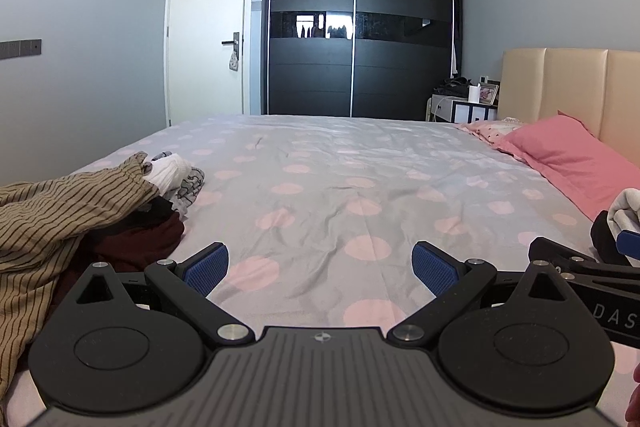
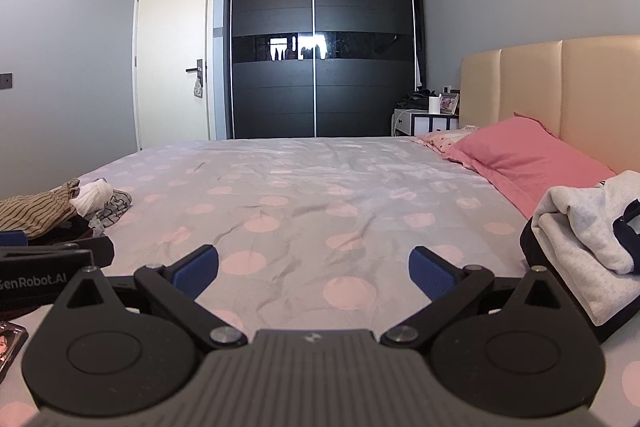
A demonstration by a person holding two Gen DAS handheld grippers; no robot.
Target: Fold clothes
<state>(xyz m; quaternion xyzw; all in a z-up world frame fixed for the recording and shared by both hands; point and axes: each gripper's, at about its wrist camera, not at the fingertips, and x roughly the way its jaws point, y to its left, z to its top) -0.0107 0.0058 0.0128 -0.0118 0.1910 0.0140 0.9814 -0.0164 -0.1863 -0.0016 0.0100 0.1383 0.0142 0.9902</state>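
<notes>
A heap of unfolded clothes [image 1: 80, 223] lies on the left of the bed: a brown striped garment [image 1: 48, 227] on top, with dark red, black, white and grey pieces under it. The same heap [image 2: 60, 211] shows at the left in the right wrist view. A stack of folded clothes [image 2: 588, 231], white and grey over black, rests on the right by the pillow. My left gripper [image 1: 320, 269] hovers open over the bedsheet, nothing between its blue pads. My right gripper [image 2: 314, 273] is open too, just left of the folded stack.
The bed [image 1: 340, 179] has a grey sheet with pink dots. A pink pillow [image 2: 528, 159] lies against the beige headboard [image 2: 560, 95]. A phone [image 2: 10, 347] lies at the bed's near left. A dark wardrobe [image 1: 360, 27], a white door and a nightstand [image 1: 464, 107] stand beyond.
</notes>
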